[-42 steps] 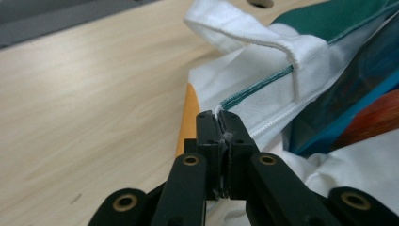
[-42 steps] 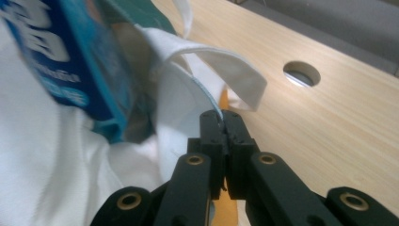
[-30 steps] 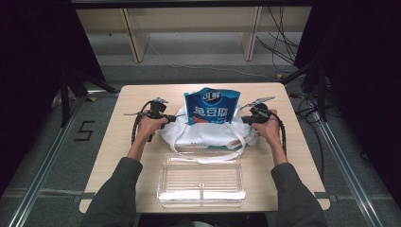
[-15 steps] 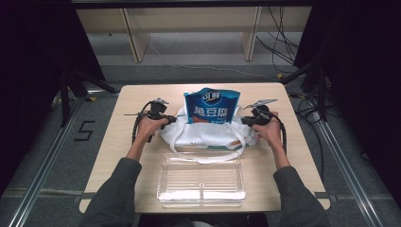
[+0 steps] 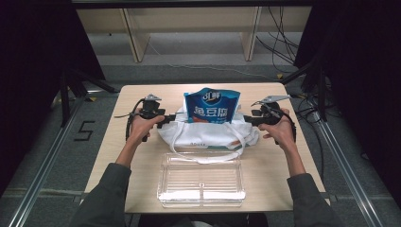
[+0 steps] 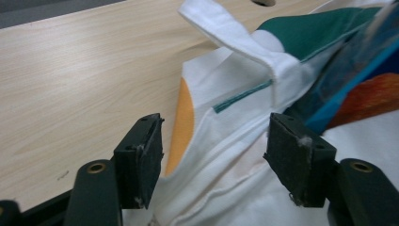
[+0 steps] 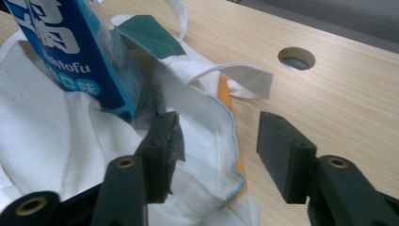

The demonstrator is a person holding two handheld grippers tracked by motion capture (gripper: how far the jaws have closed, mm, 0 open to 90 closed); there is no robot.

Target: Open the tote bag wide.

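Note:
A white cloth tote bag (image 5: 208, 134) lies on the wooden table (image 5: 142, 161) with a blue snack pouch (image 5: 212, 106) standing in its mouth. My left gripper (image 5: 166, 119) is at the bag's left edge, open, its jaws straddling the bag's rim (image 6: 221, 136) without closing on it. My right gripper (image 5: 246, 120) is at the bag's right edge, open, with the bag's hem (image 7: 226, 136) between its jaws. The blue pouch (image 7: 75, 52) stands just left of the right gripper's left jaw. White handles (image 5: 208, 156) trail toward the near side.
A clear plastic tray (image 5: 202, 179) sits in front of the bag near the table's front edge. A round hole (image 7: 296, 58) is in the tabletop beyond the right gripper. Shelving and cables stand behind the table.

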